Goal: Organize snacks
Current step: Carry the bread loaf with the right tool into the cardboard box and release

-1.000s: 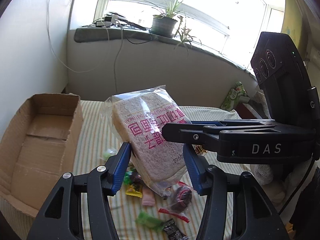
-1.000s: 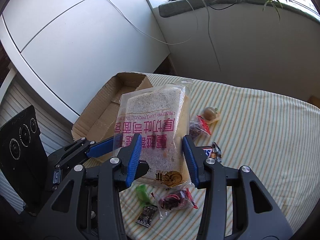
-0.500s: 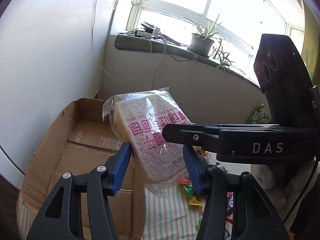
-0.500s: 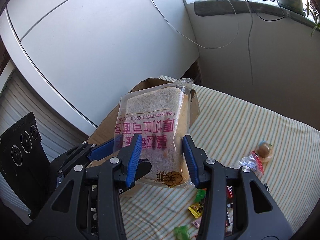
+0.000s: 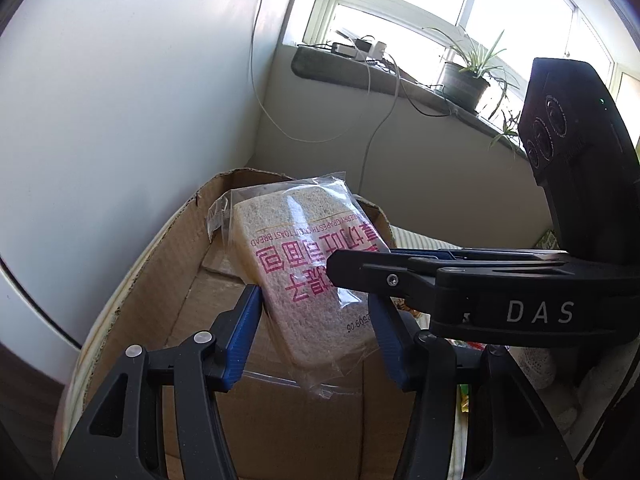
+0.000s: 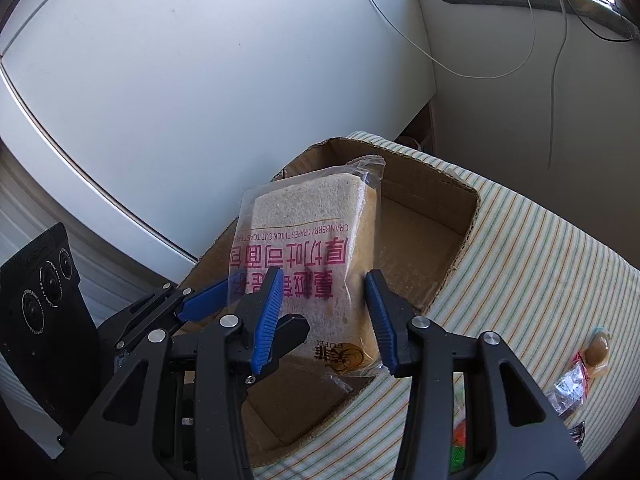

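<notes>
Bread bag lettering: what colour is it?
Pink-magenta on the clear bread bag; clearest in the right wrist view.

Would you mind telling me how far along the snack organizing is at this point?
Nothing is packed in the visible part of the cardboard box. In hand: both the left gripper and right gripper hold the bagged toast bread above the open box. Left: release it inside, then collect the loose snacks on the striped cloth.
</notes>
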The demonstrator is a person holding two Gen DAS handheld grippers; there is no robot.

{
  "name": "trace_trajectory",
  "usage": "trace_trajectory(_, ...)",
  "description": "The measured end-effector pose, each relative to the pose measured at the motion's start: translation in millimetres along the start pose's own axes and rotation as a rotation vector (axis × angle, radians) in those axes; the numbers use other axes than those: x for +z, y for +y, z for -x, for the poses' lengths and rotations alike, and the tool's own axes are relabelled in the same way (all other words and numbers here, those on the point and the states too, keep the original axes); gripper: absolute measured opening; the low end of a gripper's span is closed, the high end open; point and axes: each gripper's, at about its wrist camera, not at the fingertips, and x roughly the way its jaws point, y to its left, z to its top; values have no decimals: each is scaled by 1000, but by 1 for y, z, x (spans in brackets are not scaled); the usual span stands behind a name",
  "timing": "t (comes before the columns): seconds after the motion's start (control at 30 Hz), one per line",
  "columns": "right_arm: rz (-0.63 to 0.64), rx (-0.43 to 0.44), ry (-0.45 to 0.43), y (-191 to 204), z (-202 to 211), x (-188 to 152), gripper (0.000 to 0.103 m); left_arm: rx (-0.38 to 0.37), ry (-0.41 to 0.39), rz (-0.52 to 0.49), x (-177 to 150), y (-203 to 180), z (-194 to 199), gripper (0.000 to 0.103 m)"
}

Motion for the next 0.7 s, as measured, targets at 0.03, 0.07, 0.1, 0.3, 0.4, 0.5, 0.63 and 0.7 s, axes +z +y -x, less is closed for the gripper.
trace_trajectory(0.03, -2, 2, 3, 0, -2, -1, 45, 5, 2, 1, -1, 1, 0, 54)
trace_trajectory(0.07, -5, 3, 5, 1, -5, -1, 45, 7, 5, 3, -1, 1, -1, 54)
trace_trajectory(0.1, -7, 4, 8, 2, -7, -1, 45, 7, 8, 6, -1, 2, -2, 54)
trace_trajectory(0.3, -7, 1, 11, 1, -5, 1, 44, 11, 12, 14, -2, 2, 0, 54)
trace_trajectory(0.4, 0, -9, 15, 0, -8, 5, 45, 26, 12, 10, 0, 1, -1, 54)
trace_trajectory(0.5, -1, -15, 5, 0, -9, 8, 45, 43, -2, -4, -1, -1, 4, 54)
trace_trajectory(0.63, 31, -57, -13, 4, -1, 5, 45, 58, -24, -19, -6, -3, 14, 54)
trace_trajectory(0.7, 33, -65, -21, 2, 7, 2, 45, 55, -40, -19, -8, -3, 23, 54)
